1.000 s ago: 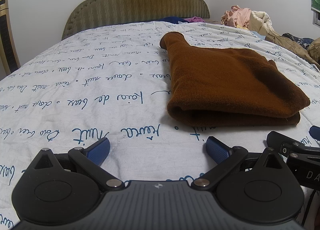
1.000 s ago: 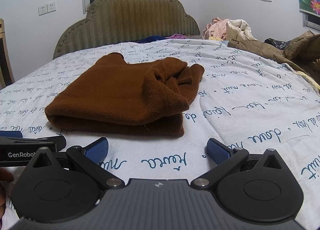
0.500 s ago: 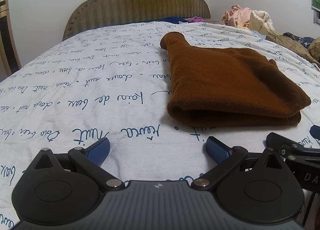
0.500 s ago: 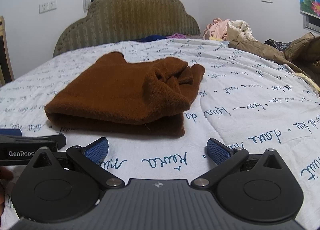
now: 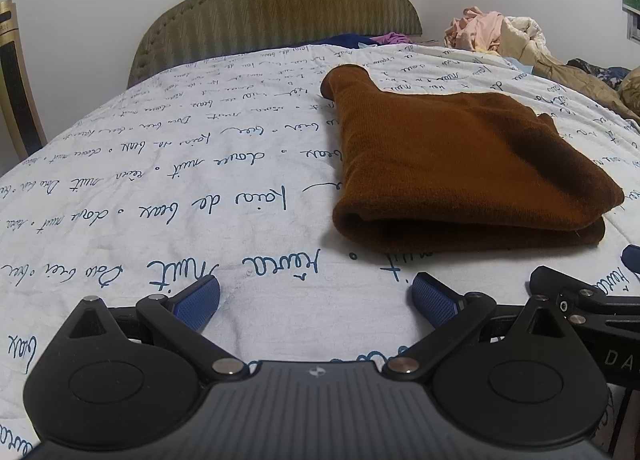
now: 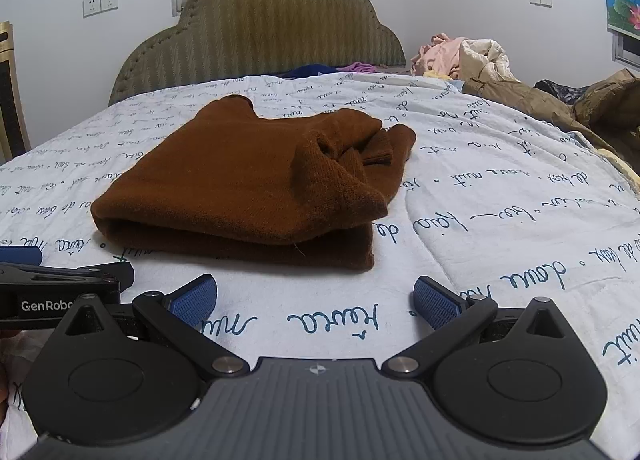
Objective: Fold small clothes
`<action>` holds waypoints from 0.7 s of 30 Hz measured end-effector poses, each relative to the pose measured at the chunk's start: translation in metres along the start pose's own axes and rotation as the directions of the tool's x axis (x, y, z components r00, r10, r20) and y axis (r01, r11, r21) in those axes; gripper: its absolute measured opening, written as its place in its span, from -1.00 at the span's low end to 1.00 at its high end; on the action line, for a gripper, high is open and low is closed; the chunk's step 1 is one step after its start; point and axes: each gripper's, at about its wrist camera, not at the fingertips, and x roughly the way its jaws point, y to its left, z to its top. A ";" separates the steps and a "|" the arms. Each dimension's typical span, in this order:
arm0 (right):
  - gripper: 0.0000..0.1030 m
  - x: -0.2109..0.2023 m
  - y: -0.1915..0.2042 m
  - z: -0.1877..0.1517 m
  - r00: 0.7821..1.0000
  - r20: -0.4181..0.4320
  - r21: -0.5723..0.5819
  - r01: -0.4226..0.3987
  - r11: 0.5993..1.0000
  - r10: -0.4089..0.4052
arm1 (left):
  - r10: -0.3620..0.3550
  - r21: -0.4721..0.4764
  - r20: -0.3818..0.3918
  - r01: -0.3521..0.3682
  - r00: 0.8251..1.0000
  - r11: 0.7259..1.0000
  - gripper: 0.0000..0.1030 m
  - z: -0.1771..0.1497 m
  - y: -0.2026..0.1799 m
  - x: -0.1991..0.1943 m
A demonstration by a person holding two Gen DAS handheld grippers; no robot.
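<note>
A brown knit garment (image 5: 452, 164) lies folded on the white bedspread (image 5: 180, 188) with blue script, ahead and to the right of my left gripper (image 5: 316, 300). In the right wrist view the garment (image 6: 240, 184) lies ahead and to the left of my right gripper (image 6: 316, 300), with a bunched sleeve on its right end. Both grippers are open and empty, low over the bedspread, short of the garment's near folded edge. Each gripper's edge shows in the other's view.
A padded olive headboard (image 6: 260, 36) stands at the far end. A heap of clothes (image 6: 460, 52) and a tan jacket (image 6: 540, 100) lie at the far right of the bed. A wooden chair (image 5: 16, 80) stands at the left.
Both grippers have drifted slightly; the garment sits a little differently in each view. Nothing was grasped or released.
</note>
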 end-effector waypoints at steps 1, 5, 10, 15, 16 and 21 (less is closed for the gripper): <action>1.00 0.000 0.000 0.000 1.000 0.001 0.001 0.000 1.000 0.000 | -0.001 0.000 0.000 0.001 1.000 1.000 1.00 0.000 0.000 0.000; 1.00 0.000 0.001 0.001 1.000 -0.006 -0.005 0.009 1.000 -0.009 | -0.002 0.005 0.001 0.002 1.000 1.000 1.00 0.001 0.000 -0.002; 1.00 0.000 0.002 0.000 1.000 -0.004 -0.017 0.014 1.000 -0.015 | 0.009 0.020 0.004 -0.009 1.000 1.000 1.00 0.002 -0.002 -0.005; 1.00 -0.001 -0.001 0.000 1.000 -0.004 -0.001 0.001 1.000 -0.001 | 0.013 0.027 0.003 -0.013 1.000 1.000 1.00 0.004 -0.002 -0.009; 1.00 -0.001 -0.001 0.000 1.000 -0.003 -0.001 0.002 1.000 -0.002 | 0.014 0.029 0.002 -0.014 1.000 0.999 1.00 0.004 -0.002 -0.010; 1.00 0.000 0.000 0.000 1.000 -0.006 -0.007 0.005 1.000 -0.005 | 0.020 0.033 0.002 -0.020 1.000 0.999 1.00 0.007 0.001 -0.015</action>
